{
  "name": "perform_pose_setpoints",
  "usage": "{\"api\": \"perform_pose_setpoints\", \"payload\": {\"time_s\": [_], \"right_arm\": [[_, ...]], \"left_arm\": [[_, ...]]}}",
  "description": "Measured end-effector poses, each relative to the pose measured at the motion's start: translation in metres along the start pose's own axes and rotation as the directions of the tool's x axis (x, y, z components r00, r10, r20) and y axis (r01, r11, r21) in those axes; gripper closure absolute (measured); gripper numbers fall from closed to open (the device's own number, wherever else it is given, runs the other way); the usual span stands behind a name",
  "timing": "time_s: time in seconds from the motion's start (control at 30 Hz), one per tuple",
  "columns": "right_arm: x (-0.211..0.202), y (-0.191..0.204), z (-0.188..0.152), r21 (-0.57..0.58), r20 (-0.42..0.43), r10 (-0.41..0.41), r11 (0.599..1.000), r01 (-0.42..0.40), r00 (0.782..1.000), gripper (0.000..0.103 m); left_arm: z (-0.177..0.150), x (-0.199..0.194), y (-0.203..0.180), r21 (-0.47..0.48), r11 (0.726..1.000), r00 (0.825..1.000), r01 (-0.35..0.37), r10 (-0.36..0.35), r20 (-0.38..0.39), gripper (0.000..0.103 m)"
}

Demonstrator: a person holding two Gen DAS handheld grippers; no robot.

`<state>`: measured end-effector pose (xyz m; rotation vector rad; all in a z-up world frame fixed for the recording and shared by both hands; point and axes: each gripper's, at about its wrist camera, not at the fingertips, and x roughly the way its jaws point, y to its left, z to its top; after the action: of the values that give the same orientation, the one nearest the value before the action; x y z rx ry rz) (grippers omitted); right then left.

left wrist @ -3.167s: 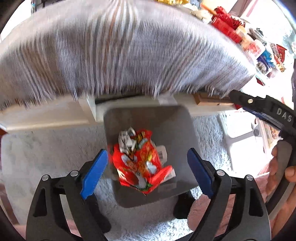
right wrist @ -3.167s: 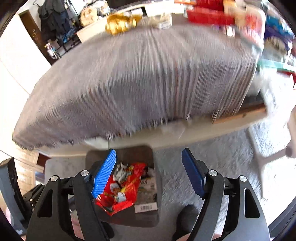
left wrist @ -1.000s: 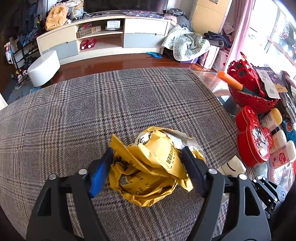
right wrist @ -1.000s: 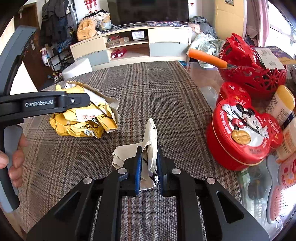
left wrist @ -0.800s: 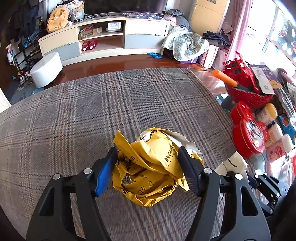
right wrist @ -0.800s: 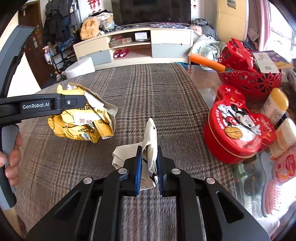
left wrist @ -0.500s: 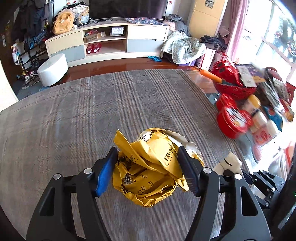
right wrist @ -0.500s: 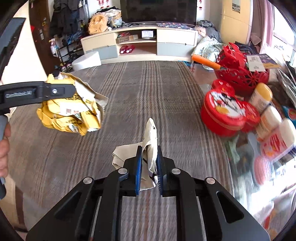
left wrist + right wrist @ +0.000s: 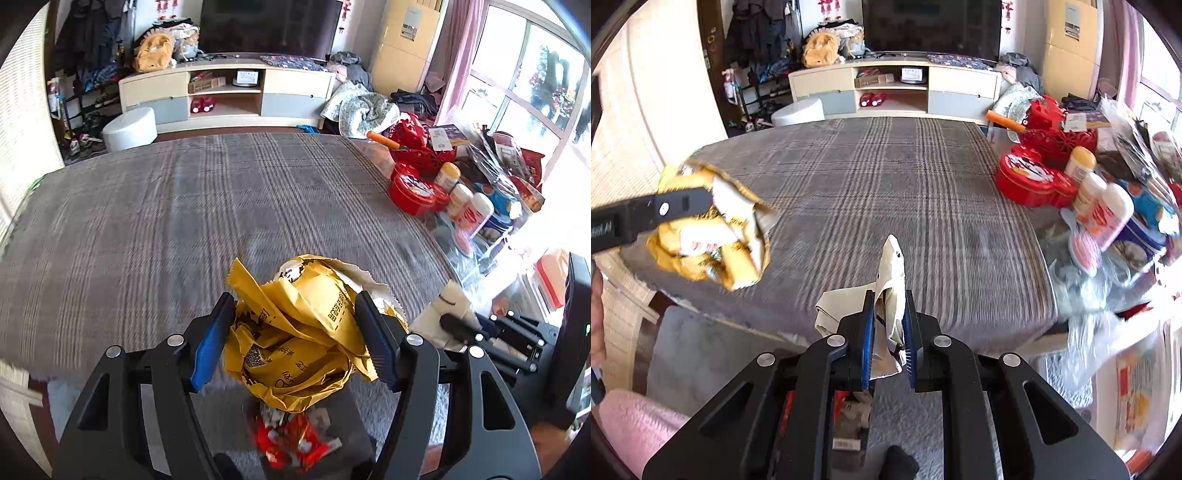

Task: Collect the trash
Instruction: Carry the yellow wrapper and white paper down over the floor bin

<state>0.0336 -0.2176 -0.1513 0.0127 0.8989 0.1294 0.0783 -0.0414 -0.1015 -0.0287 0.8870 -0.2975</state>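
My left gripper [image 9: 295, 339] is shut on a crumpled yellow wrapper [image 9: 299, 343], held in the air past the table's near edge, above a grey bin [image 9: 351, 443] that holds red wrappers [image 9: 291, 443]. The yellow wrapper also shows at the left of the right wrist view [image 9: 709, 236]. My right gripper [image 9: 888, 332] is shut on a cream paper scrap [image 9: 890, 284], held above the floor near the table edge; the bin [image 9: 849, 424] shows below between its fingers. The paper scrap also shows in the left wrist view [image 9: 443, 306].
The table with a grey plaid cloth [image 9: 905, 192] lies ahead. At its right stand a red tin [image 9: 1030, 181], a red basket [image 9: 1056, 136], bottles [image 9: 1108, 214] and plastic bags. A grey rug [image 9: 694, 354] covers the floor. A TV cabinet [image 9: 229, 96] stands far behind.
Both grippers have lifted their trash off the table and pulled back toward me past the near edge; the bin has come into view below them.
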Motion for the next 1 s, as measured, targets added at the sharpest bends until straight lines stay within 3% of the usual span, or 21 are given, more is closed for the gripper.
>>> {"api": "perform_pose_setpoints", "payload": {"time_s": [0.17, 0.33, 0.63, 1.0], "right_arm": [[-0.018, 0.006, -0.033, 0.017, 0.008, 0.023, 1.000, -0.023, 1.000, 0.087], [-0.009, 0.017, -0.070, 0.016, 0.004, 0.026, 1.000, -0.026, 1.000, 0.087], [0.041, 0.026, -0.125, 0.068, -0.086, 0.050, 0.997, -0.044, 0.995, 0.087], [0.096, 0.034, -0.151, 0.093, -0.187, 0.079, 0.994, -0.063, 0.979, 0.087]], "left_arm": [[-0.051, -0.025, 0.004, -0.022, 1.000, 1.000, -0.001, 0.001, 0.024, 0.039], [-0.105, -0.024, 0.004, -0.010, 1.000, 0.999, -0.015, 0.015, 0.030, 0.038], [-0.189, 0.037, 0.017, -0.044, 0.999, 0.995, -0.015, 0.011, -0.095, 0.038], [-0.235, 0.098, 0.023, -0.040, 0.999, 0.977, -0.026, 0.017, -0.214, 0.038]]}}
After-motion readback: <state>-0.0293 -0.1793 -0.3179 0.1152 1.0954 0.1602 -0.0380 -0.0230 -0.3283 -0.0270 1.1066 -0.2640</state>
